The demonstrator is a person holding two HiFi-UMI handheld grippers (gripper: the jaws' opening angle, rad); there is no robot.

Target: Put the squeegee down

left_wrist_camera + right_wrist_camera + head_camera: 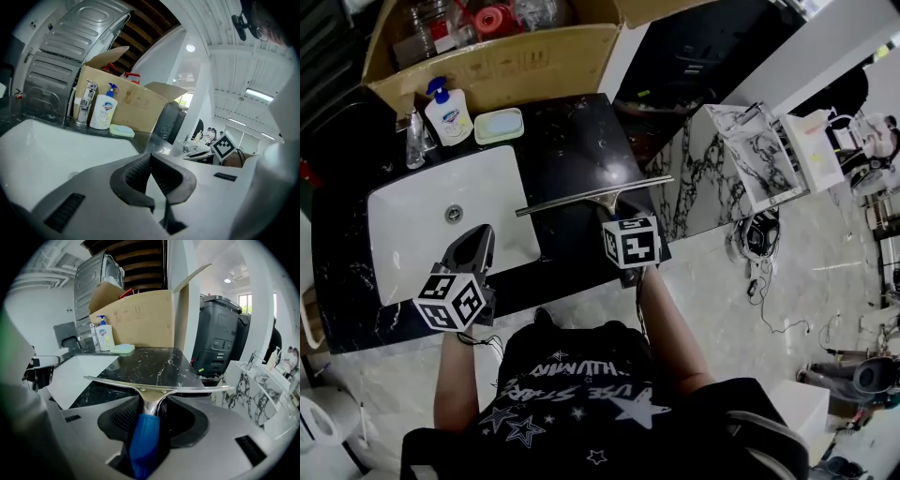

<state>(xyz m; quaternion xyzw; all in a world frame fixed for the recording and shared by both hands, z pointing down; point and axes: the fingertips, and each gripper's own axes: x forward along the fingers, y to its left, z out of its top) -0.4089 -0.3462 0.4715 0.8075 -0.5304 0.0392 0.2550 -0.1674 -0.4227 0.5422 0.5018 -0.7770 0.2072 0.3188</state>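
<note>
The squeegee (591, 197) has a long metal blade and a blue handle (144, 437). Its blade stretches across the black marble counter (572, 141) just right of the sink (422, 211); whether it rests on the stone I cannot tell. My right gripper (617, 214) stands open around the handle, which leans on the left pad with a gap on the right side. In the right gripper view the squeegee (154, 392) juts out between the jaws of the right gripper (152, 416). My left gripper (478, 234) hovers over the sink's front right corner, shut and empty, as the left gripper (151, 157) shows in its own view.
A soap bottle (447, 112), a green soap dish (499, 125) and a faucet (414, 141) stand behind the sink. An open cardboard box (506, 61) rises at the counter's back. A dark bin (220, 343) stands beyond the counter's right end, and a white marble shelf (750, 159) lies further right.
</note>
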